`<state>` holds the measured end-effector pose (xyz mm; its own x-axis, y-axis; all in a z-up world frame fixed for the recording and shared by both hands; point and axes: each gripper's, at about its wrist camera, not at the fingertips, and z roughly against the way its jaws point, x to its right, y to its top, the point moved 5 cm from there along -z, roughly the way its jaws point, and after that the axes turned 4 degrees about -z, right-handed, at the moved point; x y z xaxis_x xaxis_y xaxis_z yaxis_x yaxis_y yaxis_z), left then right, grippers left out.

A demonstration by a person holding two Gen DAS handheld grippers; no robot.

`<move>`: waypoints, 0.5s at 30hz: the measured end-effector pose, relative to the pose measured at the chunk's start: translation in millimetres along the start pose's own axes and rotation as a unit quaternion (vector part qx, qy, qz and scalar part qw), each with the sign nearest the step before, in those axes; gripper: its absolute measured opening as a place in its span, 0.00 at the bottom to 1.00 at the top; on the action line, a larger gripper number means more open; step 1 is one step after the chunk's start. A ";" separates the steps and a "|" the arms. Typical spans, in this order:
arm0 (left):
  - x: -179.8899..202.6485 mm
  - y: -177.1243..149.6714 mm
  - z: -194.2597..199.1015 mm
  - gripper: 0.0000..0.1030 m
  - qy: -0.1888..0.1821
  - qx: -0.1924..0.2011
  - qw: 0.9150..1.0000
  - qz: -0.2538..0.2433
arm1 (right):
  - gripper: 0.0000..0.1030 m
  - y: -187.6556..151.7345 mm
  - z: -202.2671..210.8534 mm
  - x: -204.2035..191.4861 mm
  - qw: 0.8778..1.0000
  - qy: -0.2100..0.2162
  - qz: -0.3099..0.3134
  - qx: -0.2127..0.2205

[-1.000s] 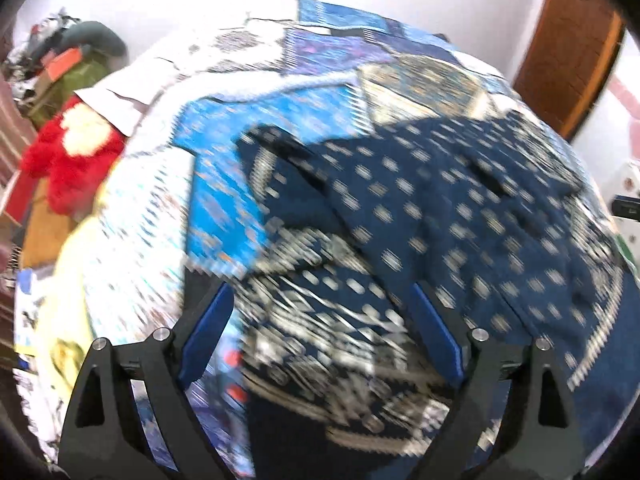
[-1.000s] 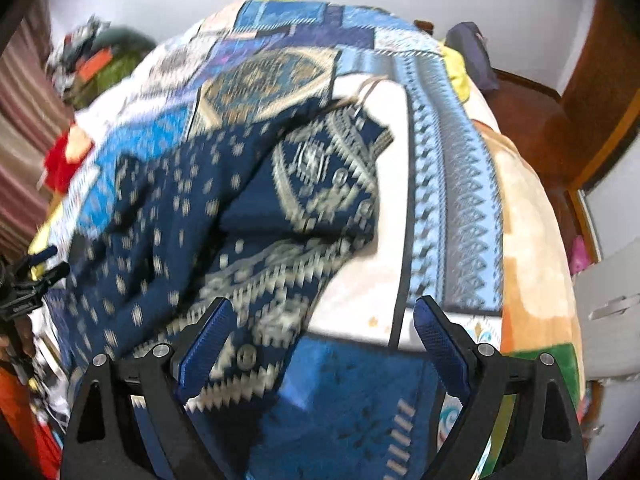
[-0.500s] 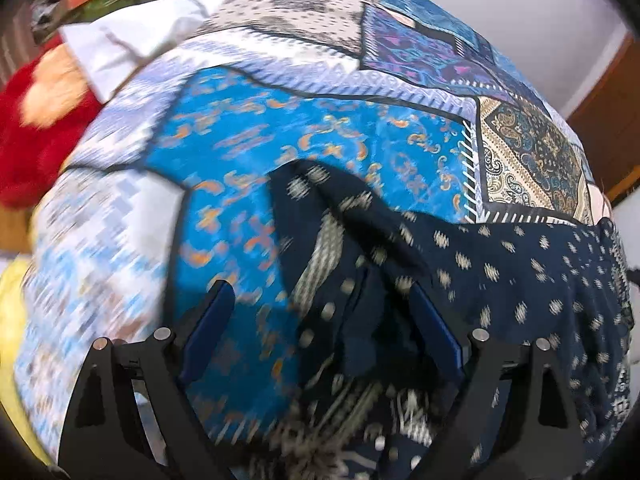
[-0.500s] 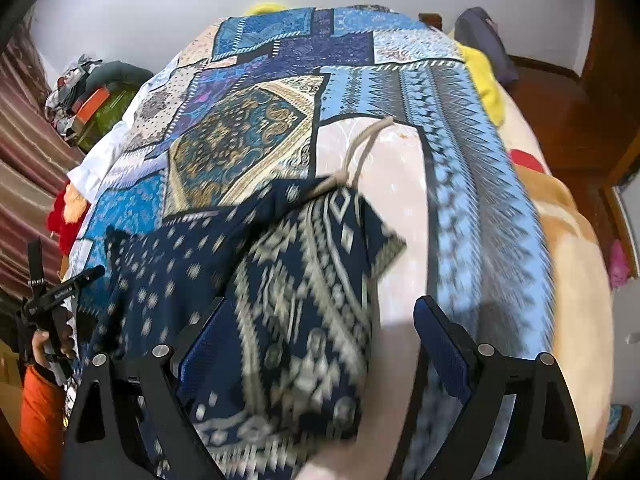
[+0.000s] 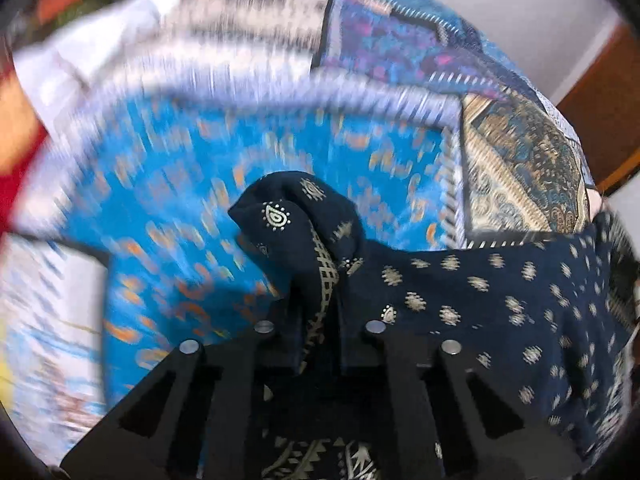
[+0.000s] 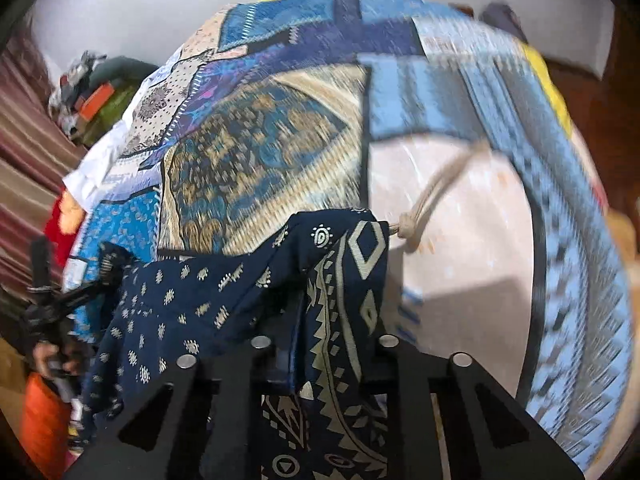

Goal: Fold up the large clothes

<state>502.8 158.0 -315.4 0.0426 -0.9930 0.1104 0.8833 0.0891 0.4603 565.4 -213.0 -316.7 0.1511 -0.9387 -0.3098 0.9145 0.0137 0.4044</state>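
A large navy garment (image 5: 480, 300) with a cream print lies on the patchwork bedspread (image 5: 280, 152). My left gripper (image 5: 318, 320) is shut on one bunched corner of it, which sticks up between the fingers. My right gripper (image 6: 320, 344) is shut on the opposite corner of the garment (image 6: 344, 264), where a beige drawstring (image 6: 436, 192) hangs out. The cloth stretches between the two grippers. The left gripper shows in the right wrist view at far left (image 6: 44, 304).
The bedspread (image 6: 460, 92) covers the whole bed. A red soft toy (image 6: 60, 220) and a pile of bags (image 6: 96, 96) sit off the bed's left side. A wooden door (image 5: 608, 112) stands at the right.
Both grippers went from open above the garment to shut on its corners. The cloth is now pulled taut between them.
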 end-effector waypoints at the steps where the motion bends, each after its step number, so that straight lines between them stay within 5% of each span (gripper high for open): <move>1: 1.2 8.3 12.3 0.10 0.003 0.015 1.000 -0.009 | 0.13 7.3 2.5 -9.6 1.000 -0.007 0.020 0.009; 6: -5.1 55.7 69.6 0.03 0.000 0.098 0.995 -0.006 | 0.12 54.6 14.0 -45.1 0.998 -0.010 0.045 0.050; 9: -16.9 79.4 79.9 0.02 0.029 0.129 0.991 -0.013 | 0.12 83.2 6.8 -67.4 0.994 -0.045 0.075 0.069; 12: -36.2 92.1 59.1 0.02 0.047 0.107 0.993 -0.005 | 0.13 98.0 -13.4 -81.0 0.987 -0.094 0.109 0.071; 15: -47.2 84.2 27.3 0.02 0.023 0.064 0.998 0.006 | 0.13 101.5 -39.9 -81.5 0.975 -0.155 0.144 0.067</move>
<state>562.4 214.5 -257.9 0.0761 -0.9941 0.0779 0.8162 0.1070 0.5678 660.8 -121.4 -284.8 0.2543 -0.9619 0.1001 0.7909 0.2664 0.5509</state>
